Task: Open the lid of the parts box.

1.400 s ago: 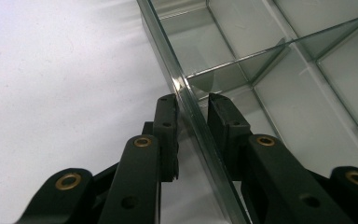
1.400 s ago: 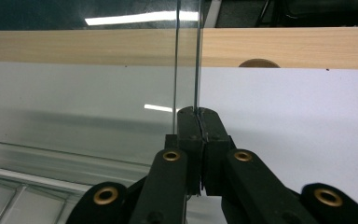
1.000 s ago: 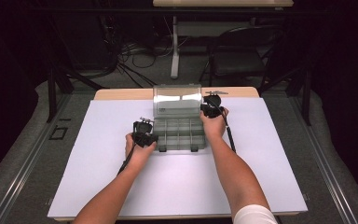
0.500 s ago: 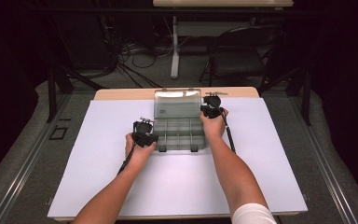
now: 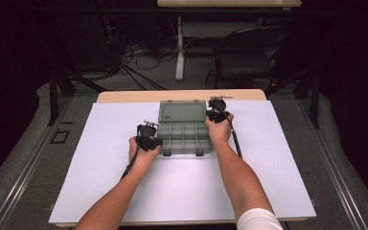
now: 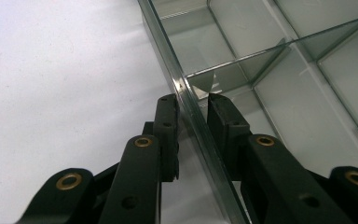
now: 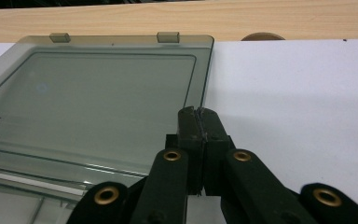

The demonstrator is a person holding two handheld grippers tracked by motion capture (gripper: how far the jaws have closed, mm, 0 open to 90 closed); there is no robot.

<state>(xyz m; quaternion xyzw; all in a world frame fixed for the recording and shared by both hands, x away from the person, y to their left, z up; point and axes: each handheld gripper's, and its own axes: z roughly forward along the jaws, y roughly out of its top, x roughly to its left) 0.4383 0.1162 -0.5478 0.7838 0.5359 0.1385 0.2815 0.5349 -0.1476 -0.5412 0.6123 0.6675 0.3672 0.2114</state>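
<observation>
1. The left gripper (image 6: 192, 105) has its two matte black jaws closed on the thin left side wall of the clear, grey-tinted plastic compartment box (image 5: 184, 135), one pad outside the wall and one inside.
2. The right gripper (image 7: 198, 112) has its jaws pressed flat together with nothing between them, resting at the right edge of the box's smooth, rounded-corner transparent lid (image 7: 98, 102).
3. The lid lies opened back flat beyond the tray; two small latch tabs stick up at its far edge.
4. Thin glossy dividers split the tray into rectangular cells; they look empty.
5. The box sits mid-table on a matte white sheet (image 5: 100, 182) over a pale wooden tabletop (image 5: 124, 96).
6. Printing on the lid is cut off by the frame's left edge and unreadable.
</observation>
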